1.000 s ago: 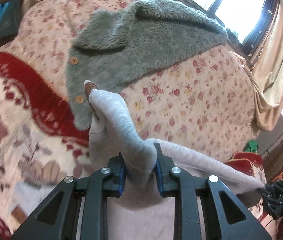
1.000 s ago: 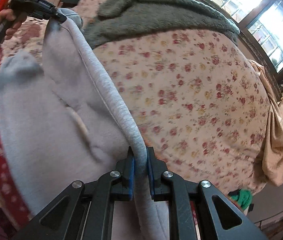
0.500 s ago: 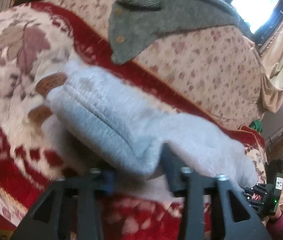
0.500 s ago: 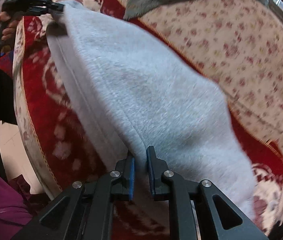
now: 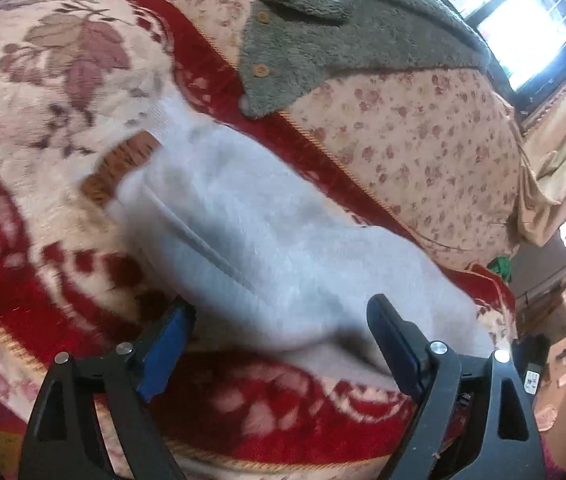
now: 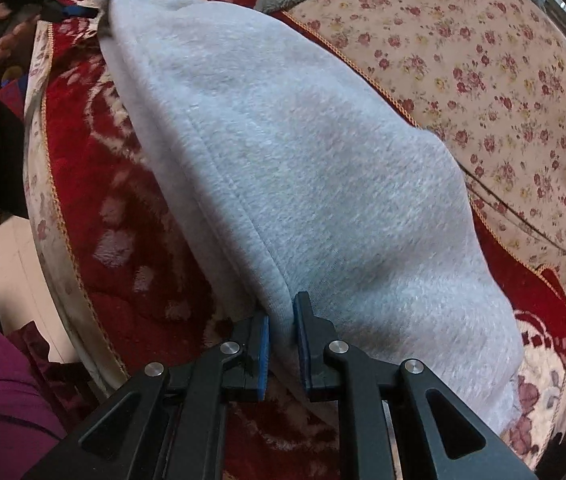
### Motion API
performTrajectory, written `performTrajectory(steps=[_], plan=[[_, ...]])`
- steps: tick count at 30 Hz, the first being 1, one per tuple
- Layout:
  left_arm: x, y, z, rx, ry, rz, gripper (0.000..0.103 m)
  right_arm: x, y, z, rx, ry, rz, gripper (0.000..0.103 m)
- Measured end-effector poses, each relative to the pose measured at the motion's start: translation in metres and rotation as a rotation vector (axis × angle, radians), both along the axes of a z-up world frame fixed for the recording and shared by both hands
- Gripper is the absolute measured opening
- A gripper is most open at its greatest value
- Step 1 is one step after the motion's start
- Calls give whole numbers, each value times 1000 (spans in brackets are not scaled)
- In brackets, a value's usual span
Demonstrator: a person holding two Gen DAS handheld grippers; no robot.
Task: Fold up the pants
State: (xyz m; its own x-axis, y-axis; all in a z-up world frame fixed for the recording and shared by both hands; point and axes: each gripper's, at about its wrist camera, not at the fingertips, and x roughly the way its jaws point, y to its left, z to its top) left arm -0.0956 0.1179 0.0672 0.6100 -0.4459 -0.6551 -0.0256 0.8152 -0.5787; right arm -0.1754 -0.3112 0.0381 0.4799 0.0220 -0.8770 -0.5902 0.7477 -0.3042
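The pants (image 5: 267, 248) are being laid on the red blanket (image 5: 43, 280). The left gripper (image 5: 279, 320) is being opened off them; the right gripper (image 6: 281, 332), pinching the hem, should be released next.

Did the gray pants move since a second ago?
Yes. The pants came down. Before, they hung up in front of the green fuzzy jacket; now they lie flat on the red blanket, below the jacket.

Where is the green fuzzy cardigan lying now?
In the left wrist view the green cardigan lies at the top, on the flowered sheet, just beyond the grey pants and the red blanket.
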Motion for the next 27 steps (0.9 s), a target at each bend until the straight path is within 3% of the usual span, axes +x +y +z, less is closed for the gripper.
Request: performTrajectory(steps=[4, 6, 7, 8, 14, 17, 18, 19, 20, 23, 27], plan=[[-6, 22, -6, 5, 34, 68, 87, -10, 7, 1, -50, -40, 55, 22], [-2, 29, -10, -20, 52, 103, 88, -12, 11, 7, -16, 2, 59, 41], [0, 30, -12, -25, 51, 107, 88, -13, 13, 12, 28, 23, 56, 59], [4, 29, -13, -14, 48, 113, 88, -16, 15, 20, 95, 28, 53, 70], [37, 16, -17, 20, 59, 134, 88, -7, 50, 37, 270, -30, 38, 72], [54, 6, -14, 53, 42, 135, 85, 25, 70, 34, 414, 4, -10, 72], [61, 1, -10, 82, 25, 129, 68, 40, 76, 29, 452, 35, -39, 72], [67, -2, -6, 115, 16, 127, 39, 55, 82, 21, 472, 66, -78, 72], [71, -3, -1, 138, 2, 127, 32, 63, 86, 16, 486, 87, -107, 72], [76, 4, 16, 112, -68, 134, 29, 82, 90, -3, 564, 159, -195, 72], [66, 10, 12, 185, -103, 122, 28, 72, 94, -8, 558, 115, -189, 73]])
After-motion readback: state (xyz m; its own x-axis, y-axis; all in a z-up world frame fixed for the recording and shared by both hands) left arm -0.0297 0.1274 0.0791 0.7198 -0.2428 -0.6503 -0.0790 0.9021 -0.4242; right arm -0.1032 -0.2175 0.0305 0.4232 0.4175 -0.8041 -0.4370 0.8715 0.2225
